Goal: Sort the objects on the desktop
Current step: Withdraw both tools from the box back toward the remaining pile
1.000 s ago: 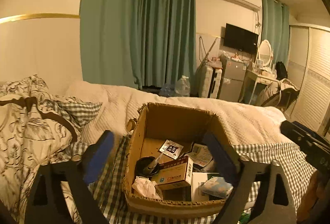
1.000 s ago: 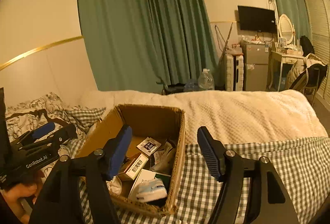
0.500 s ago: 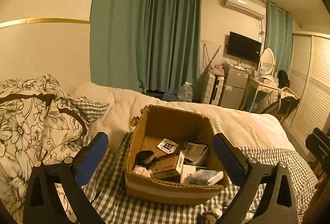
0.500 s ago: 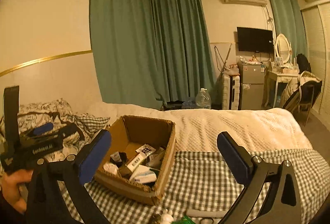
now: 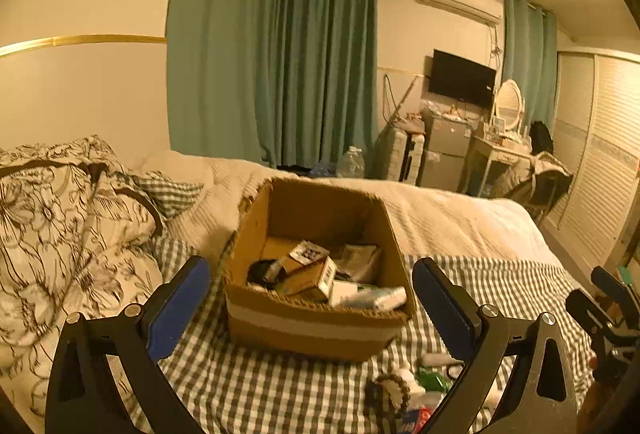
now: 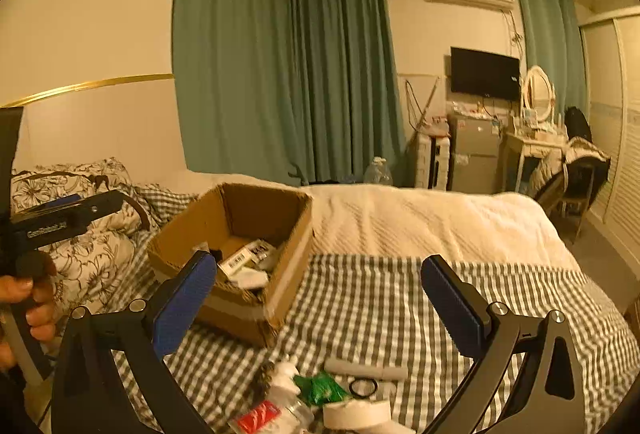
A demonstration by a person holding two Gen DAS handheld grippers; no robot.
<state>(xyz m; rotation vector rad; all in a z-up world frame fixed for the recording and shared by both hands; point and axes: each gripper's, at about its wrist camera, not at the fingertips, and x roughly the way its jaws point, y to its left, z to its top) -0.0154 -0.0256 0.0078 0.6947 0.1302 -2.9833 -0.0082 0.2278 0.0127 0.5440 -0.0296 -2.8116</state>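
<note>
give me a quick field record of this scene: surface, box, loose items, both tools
surface: checked cloth on a bed
box: open cardboard box on the cloth, holding small packets and boxes
loose items: green packet, black ring, white roll, near edge of the cloth
left tool: open, empty, box seen between its fingers
right tool: open, empty, box to its left

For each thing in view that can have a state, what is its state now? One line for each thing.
Cardboard box: open at the top, upright on the checked cover, partly filled with small items.
Left gripper: open, nothing between its fingers.
Right gripper: open wide, nothing between its fingers.
Loose items: lying on the cover in front of the box, not yet sorted.
Curtains: drawn shut.
Television: screen dark.
</note>
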